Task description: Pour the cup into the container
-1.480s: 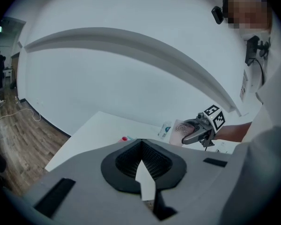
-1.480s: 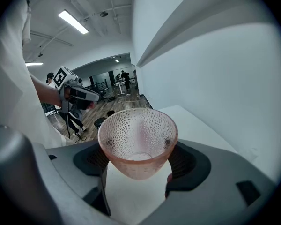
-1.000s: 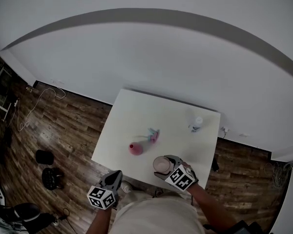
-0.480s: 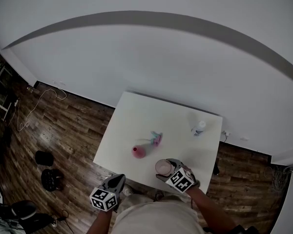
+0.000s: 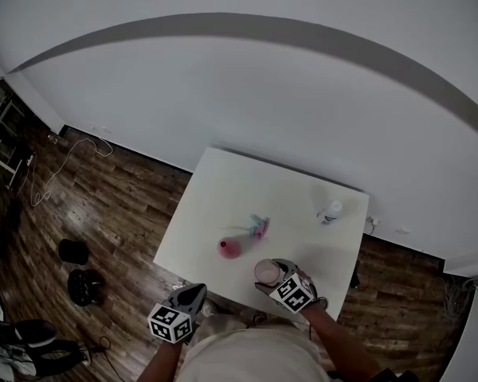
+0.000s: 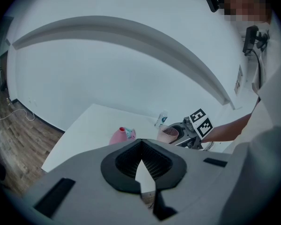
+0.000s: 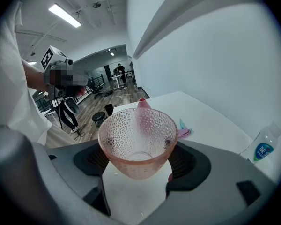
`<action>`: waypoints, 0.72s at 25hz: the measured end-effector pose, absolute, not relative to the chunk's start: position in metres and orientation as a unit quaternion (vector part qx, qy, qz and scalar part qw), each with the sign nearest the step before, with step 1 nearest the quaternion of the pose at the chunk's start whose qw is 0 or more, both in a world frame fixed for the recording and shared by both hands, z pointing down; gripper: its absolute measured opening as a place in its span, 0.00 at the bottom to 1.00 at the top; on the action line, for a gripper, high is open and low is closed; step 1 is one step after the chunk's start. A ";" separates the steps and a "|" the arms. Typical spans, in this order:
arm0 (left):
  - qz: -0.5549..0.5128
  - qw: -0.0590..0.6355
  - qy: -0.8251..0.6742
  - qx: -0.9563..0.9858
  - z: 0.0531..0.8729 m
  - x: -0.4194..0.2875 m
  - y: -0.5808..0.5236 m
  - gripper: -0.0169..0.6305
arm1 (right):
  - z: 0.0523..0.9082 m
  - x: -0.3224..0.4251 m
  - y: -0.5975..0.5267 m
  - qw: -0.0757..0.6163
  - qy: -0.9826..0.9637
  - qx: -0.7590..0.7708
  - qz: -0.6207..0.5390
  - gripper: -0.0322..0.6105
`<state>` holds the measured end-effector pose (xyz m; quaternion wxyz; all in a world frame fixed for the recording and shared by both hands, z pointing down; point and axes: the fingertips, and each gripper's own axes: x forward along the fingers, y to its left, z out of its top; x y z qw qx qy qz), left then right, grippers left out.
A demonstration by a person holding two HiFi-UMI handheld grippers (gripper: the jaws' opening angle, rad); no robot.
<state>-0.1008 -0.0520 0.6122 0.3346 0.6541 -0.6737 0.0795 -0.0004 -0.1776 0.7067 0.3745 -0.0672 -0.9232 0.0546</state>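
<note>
Your right gripper (image 7: 140, 168) clamps the pink dimpled glass cup (image 7: 137, 135), left gripper (image 6: 141, 165) closed, empty; a hasty pour could miss the narrow-necked pink container (image 5: 228, 247).

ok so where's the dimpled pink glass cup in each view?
Head view: dimpled pink glass cup at lower centre, over the white table's near edge, held by the right tool.
Left gripper view: right of centre, mid-height.
Right gripper view: dead centre, between the jaws.
Shared landmark: small clear plastic bottle with blue label, farther back on the table.
</note>
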 end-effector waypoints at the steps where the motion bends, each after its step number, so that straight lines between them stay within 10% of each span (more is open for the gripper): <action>1: 0.081 0.335 -0.674 0.654 0.613 -0.101 -0.053 0.04 | 0.709 -0.001 -0.178 0.375 -0.923 -0.068 0.054 0.63; 18: 0.120 0.347 -0.667 0.648 0.630 -0.106 -0.062 0.04 | 0.757 -0.017 -0.190 0.394 -0.914 -0.086 0.047 0.63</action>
